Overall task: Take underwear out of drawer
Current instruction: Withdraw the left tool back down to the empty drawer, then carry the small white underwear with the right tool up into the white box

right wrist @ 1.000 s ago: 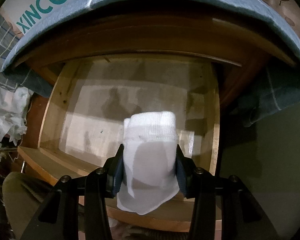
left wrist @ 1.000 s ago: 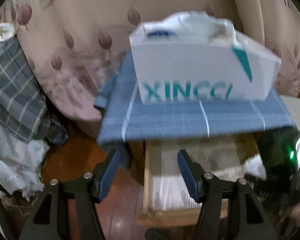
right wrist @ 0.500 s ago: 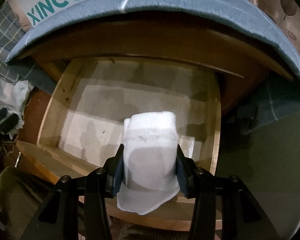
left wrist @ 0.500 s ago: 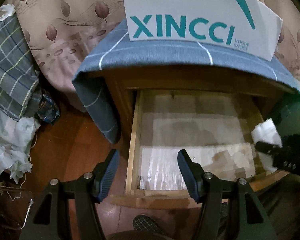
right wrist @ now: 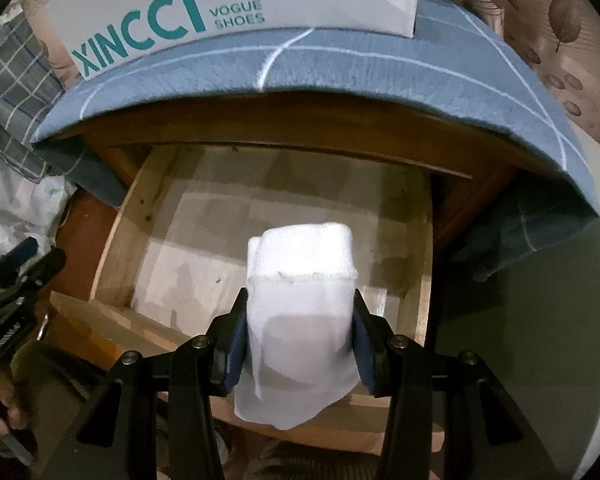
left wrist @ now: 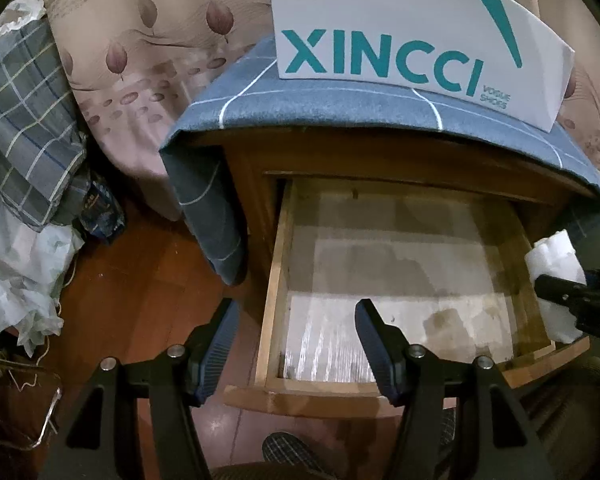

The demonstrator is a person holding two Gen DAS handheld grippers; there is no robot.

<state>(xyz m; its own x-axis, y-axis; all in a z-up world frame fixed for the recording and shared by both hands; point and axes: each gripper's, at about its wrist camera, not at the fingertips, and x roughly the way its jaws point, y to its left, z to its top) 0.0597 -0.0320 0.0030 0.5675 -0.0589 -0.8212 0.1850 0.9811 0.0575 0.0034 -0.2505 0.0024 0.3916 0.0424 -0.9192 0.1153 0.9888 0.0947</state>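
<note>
Gripping the white underwear (right wrist: 300,320) between both pads, my right tongs (right wrist: 298,344) are clenched on the folded bundle: its rolled top stands ahead of the fingertips and its loose hem hangs back below them. Compared with a second ago, the bundle rides a little higher over the drawer (right wrist: 112,248), and the paper-lined drawer floor under it looks bare, so I judge the lift is under way and the garment is already clear of the bottom, though still over the drawer's opening and not yet carried past its front rail.

My left tongs (left wrist: 296,340) are released, jaws standing apart with nothing between them. They have dropped lower over that second: the shoe box (left wrist: 400,40) that filled the view now sits far ahead at the top, and the open drawer lies just ahead and to the right of the fingertips. From this side the underwear (left wrist: 552,256) shows well off to the right, pinched in the other tongs over the drawer's right edge.

Beyond both tools, the blue checked cloth (right wrist: 380,72) drapes the cabinet top under the box. What remains, I think, is drawing the bundle away from the cabinet; the hanging hem could brush the front rail.
</note>
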